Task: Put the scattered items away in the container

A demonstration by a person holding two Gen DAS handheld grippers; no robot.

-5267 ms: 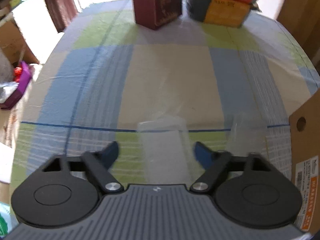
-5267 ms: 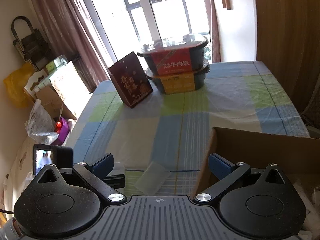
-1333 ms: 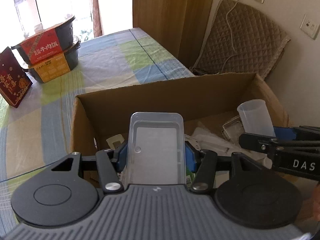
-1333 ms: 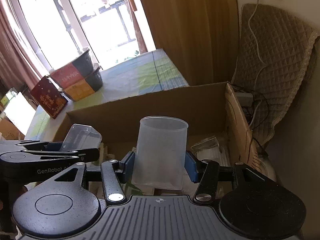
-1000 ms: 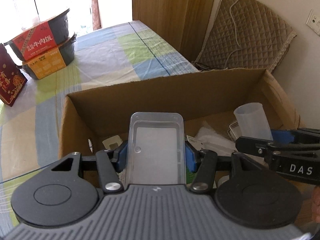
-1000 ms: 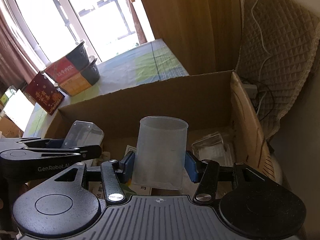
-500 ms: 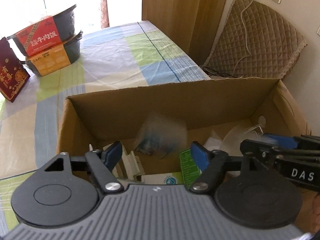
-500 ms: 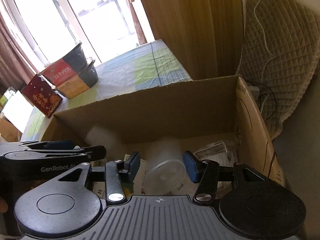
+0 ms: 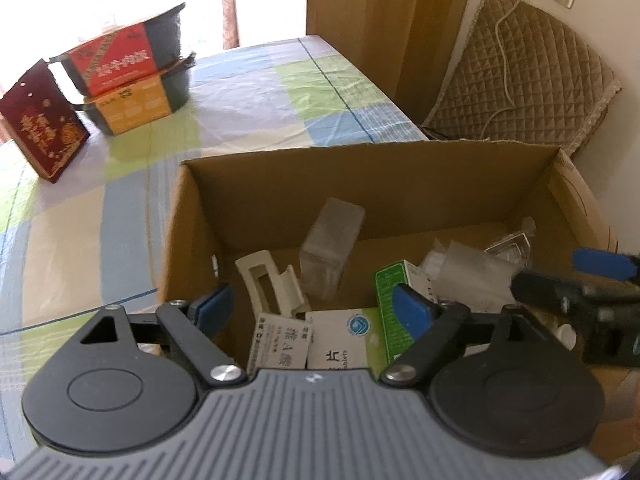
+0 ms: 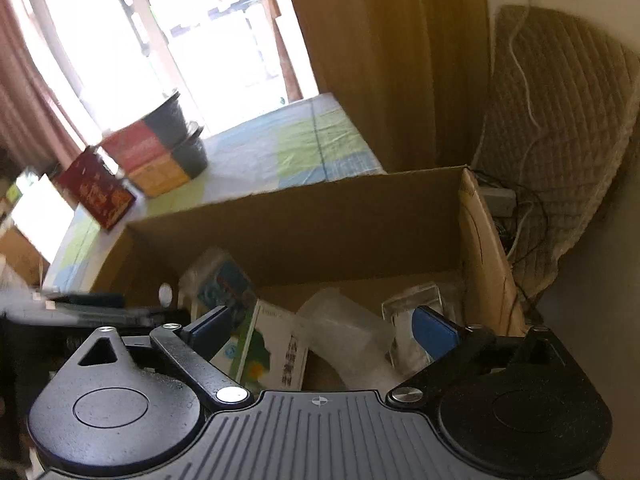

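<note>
With both tools [image 9: 308,306] [image 10: 322,330] spread empty — clear tub [image 9: 330,250] | cup [image 10: 344,334] lie below in box [image 9: 360,184].

Brown cardboard box [image 9: 384,184] — clear plastic tub [image 9: 332,240] and green-white packet [image 9: 394,304] inside; blue, green and cream checked cloth on the surface [image 9: 248,92]; blue-tipped black claw [image 9: 316,306].

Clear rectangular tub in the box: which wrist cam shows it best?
Left wrist. The clear tub sits sharp and unobstructed near the cardboard box's back wall, leaning among the packets. In the right wrist view it is blurred at the left side, its lower part hidden behind the gripper finger.
</note>
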